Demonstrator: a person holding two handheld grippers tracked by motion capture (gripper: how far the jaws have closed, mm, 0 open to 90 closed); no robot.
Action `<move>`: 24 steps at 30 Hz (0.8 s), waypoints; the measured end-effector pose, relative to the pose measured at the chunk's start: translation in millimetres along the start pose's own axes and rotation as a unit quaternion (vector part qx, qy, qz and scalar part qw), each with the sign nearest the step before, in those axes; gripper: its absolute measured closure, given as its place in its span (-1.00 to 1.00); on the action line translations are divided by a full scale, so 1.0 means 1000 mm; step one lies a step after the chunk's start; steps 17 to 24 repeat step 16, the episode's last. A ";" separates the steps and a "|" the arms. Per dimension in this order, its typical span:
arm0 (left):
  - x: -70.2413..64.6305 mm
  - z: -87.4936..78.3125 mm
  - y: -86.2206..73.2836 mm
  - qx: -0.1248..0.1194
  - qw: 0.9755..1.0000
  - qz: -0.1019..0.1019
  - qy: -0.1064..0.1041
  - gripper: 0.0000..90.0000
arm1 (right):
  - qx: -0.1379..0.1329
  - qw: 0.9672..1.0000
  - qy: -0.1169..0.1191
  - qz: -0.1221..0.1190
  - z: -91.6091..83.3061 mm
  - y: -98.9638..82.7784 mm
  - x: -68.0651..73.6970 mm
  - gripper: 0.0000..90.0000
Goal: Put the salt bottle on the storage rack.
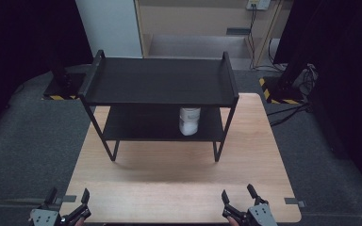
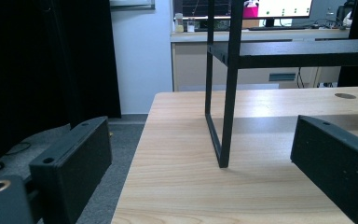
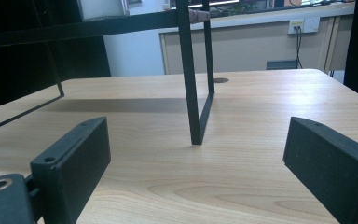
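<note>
A black two-tier rack (image 1: 160, 82) stands at the back half of the wooden table (image 1: 179, 183). A white jar (image 1: 189, 120) sits on its lower shelf, toward the right. My left gripper (image 1: 68, 197) rests at the table's front left corner, open, nothing between its jaws. My right gripper (image 1: 239, 194) is at the front edge right of centre, also open and empty. In the left gripper view the rack's front left leg (image 2: 228, 93) rises ahead of my left gripper (image 2: 200, 158). In the right gripper view the rack's right leg (image 3: 191, 79) stands ahead of my right gripper (image 3: 196, 163).
Grey floor mat surrounds the table. Black stand bases with yellow-black tape (image 1: 283, 92) sit behind the table at both sides. A cabinet and wall sockets (image 3: 303, 25) lie beyond. Bare wood stretches between the rack and the grippers.
</note>
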State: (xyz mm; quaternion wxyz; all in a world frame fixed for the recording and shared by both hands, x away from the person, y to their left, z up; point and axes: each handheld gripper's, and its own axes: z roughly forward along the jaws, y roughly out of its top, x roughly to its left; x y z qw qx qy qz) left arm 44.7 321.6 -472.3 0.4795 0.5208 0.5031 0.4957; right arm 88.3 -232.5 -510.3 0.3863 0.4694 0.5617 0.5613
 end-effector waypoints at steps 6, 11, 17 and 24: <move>-0.001 0.000 0.000 -0.002 1.000 -0.005 -0.001 -0.91 | 0.002 1.000 0.001 0.001 0.002 0.002 -0.001 -0.84; -0.002 -0.001 -0.001 -0.004 1.000 -0.009 0.000 -0.91 | 0.007 1.000 0.003 0.003 0.004 0.002 0.000 -0.84; -0.002 -0.003 -0.001 -0.003 1.000 -0.005 -0.008 -0.91 | -0.002 1.000 -0.002 0.010 0.002 0.003 0.002 -0.89; -0.002 -0.003 -0.001 -0.003 1.000 -0.005 -0.008 -0.91 | -0.002 1.000 -0.002 0.010 0.002 0.003 0.002 -0.89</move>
